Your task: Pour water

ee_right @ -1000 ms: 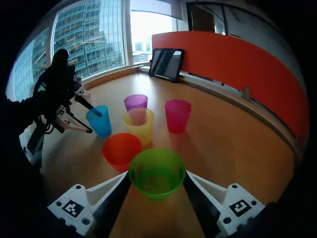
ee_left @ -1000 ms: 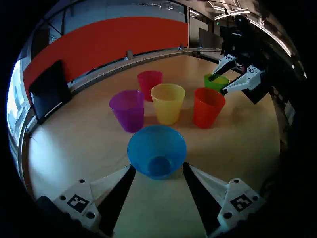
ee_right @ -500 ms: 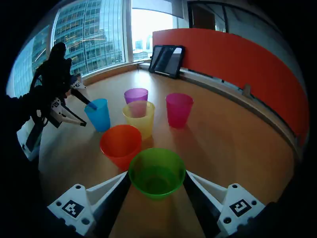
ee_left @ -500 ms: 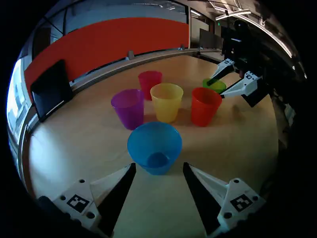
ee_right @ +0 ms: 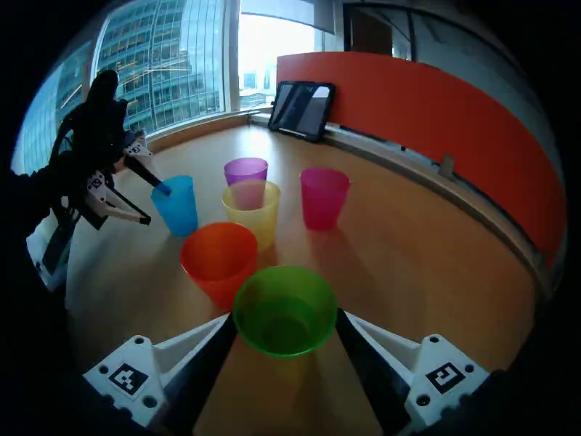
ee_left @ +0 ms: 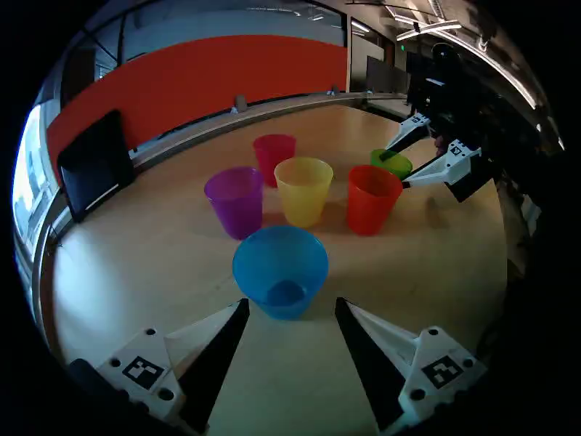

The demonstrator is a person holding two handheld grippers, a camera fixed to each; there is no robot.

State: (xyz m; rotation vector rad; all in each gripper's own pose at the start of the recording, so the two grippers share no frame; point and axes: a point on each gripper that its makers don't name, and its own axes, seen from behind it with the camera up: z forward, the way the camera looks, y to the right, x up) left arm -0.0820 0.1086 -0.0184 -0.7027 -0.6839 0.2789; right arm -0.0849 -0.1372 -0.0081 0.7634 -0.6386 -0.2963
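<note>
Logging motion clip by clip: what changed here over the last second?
The blue cup now looks smaller and farther ahead of the left gripper, with a gap beside one finger: apparently released. The right gripper kept the green cup between its fingers and carried it lower, partly behind the orange cup in the left gripper view. The yellow cup, purple cup and pink cup stayed put.

The left gripper view rides low over the bench [ee_left: 145, 240], close behind the blue cup [ee_left: 280, 272], facing the orange wall [ee_left: 196, 80]. The right gripper view sits just behind the green cup [ee_right: 285, 311], facing the windows [ee_right: 167, 65]. Both share the cups [ee_left: 303, 190] from opposite sides; the right gripper [ee_left: 396, 168] and left gripper [ee_right: 154, 205] show far across.
</note>
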